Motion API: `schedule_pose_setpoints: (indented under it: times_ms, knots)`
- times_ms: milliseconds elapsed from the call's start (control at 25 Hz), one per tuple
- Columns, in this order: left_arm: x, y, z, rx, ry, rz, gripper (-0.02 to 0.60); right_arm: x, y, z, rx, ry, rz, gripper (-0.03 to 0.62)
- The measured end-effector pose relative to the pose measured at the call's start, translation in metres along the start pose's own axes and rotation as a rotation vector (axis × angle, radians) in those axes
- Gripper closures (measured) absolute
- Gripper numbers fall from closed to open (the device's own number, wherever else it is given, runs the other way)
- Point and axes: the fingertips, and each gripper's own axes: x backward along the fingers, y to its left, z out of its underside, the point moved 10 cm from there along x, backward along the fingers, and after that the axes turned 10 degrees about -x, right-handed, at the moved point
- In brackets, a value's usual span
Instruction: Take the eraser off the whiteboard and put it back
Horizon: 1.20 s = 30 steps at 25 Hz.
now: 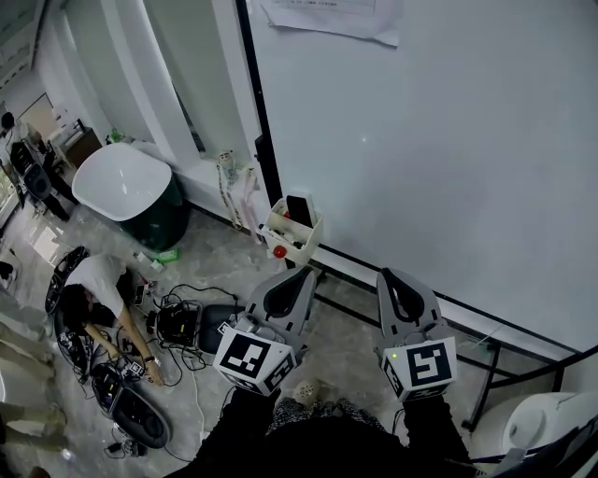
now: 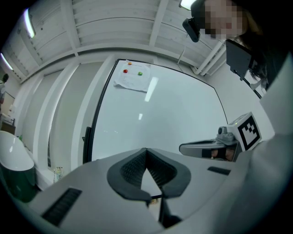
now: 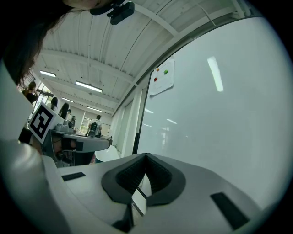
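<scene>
Jaws of left gripper (image 1: 301,276) and right gripper (image 1: 389,278) pressed fully together, nothing between. Both side by side near whiteboard (image 1: 420,140) bottom edge. Dark block (image 1: 299,211), maybe eraser, can't confirm, sits in white tray (image 1: 278,231) at board's lower-left corner, just beyond left gripper.

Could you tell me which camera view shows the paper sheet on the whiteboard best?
The left gripper view: the paper sheet appears whole and almost face-on, with three coloured magnets. The right gripper view shows the sheet whole but slanted. The head view catches only its lower part at the frame's top.
</scene>
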Motion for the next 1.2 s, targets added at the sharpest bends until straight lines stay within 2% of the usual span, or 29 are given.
schedule_pose_setpoints:
  times_ms: [320,760,1200]
  knots:
    - [-0.002,0.0,-0.004,-0.011,-0.004,-0.004,0.576,-0.002,0.0,-0.002,0.029,0.008,-0.013,0.586]
    - [-0.002,0.003,-0.007,-0.022,-0.015,0.002,0.576,-0.009,-0.002,0.004,0.01,0.03,-0.034,0.586]
    - [0.001,0.007,-0.002,-0.012,-0.002,-0.009,0.575,-0.012,-0.004,0.006,-0.004,0.036,-0.019,0.586]
